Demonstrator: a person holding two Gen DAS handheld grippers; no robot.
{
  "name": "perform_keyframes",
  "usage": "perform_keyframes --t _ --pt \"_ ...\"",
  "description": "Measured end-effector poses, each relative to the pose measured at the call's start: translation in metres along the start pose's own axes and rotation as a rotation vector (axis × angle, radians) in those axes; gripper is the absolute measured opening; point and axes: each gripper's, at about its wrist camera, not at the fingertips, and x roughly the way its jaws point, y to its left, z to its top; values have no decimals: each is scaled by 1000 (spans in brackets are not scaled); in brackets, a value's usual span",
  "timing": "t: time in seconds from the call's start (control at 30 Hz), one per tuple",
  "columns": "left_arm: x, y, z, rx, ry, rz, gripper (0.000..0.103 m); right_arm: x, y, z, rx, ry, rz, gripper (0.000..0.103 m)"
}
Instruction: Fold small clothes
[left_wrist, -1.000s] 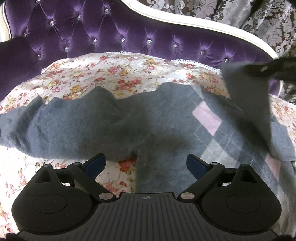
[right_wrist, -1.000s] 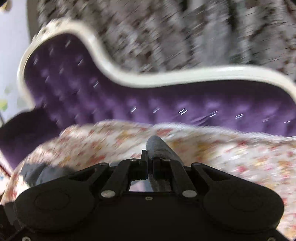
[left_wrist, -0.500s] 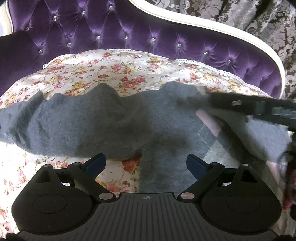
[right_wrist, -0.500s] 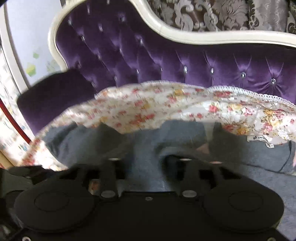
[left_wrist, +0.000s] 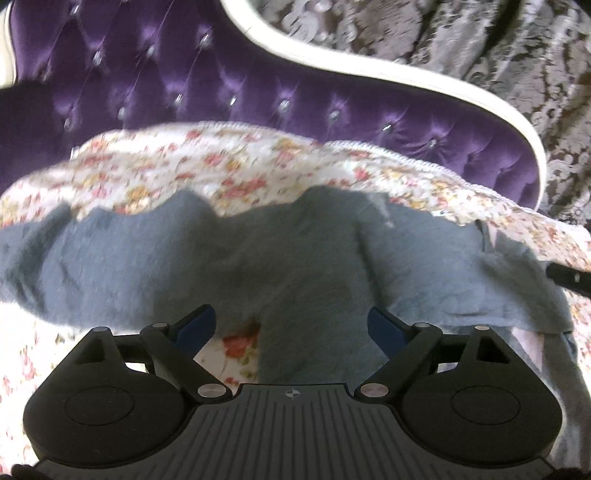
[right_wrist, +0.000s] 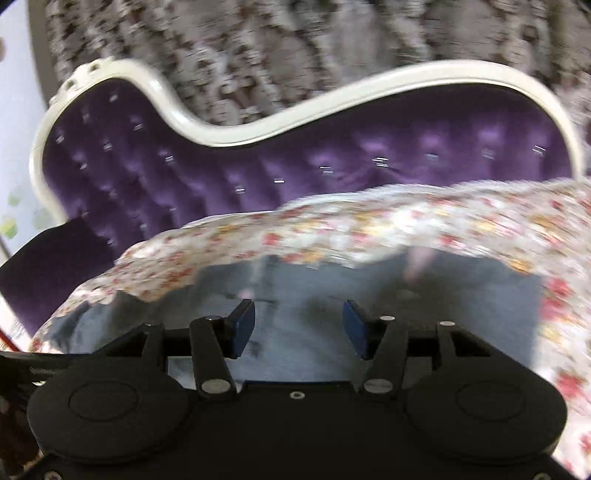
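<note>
Sweater (left_wrist: 280, 258) lies mid-frame with one side folded in, the other not yet; both grippers' jaws spread, empty.

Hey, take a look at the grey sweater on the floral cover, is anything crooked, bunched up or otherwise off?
The grey sweater lies rumpled on the floral cover: its far edge is wavy and a folded-over flap on the right sits skewed. Nothing looks torn or spilled. Both the left tool and right tool are open above it.

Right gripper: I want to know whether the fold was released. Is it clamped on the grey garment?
No: the right gripper is open above the grey garment.
</note>
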Motion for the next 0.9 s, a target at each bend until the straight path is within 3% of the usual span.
perform_keyframes --t 0.23,0.5,0.6,0.83,0.9 --pt "10 -40 8 140 -4 10 87 -14 -32 -23 -7 8 -105 64" --pt "32 -83 -3 319 -28 -3 84 -24 -56 -27 69 11 -104 64" --pt "41 -88 -4 334 -19 -6 78 -28 -59 -23 100 8 -95 65" --pt "62 -102 9 349 -31 84 78 -33 -58 -20 113 -4 -73 67" --pt "67 -99 15 314 -34 116 78 -32 -58 -19 116 -1 -68 67"
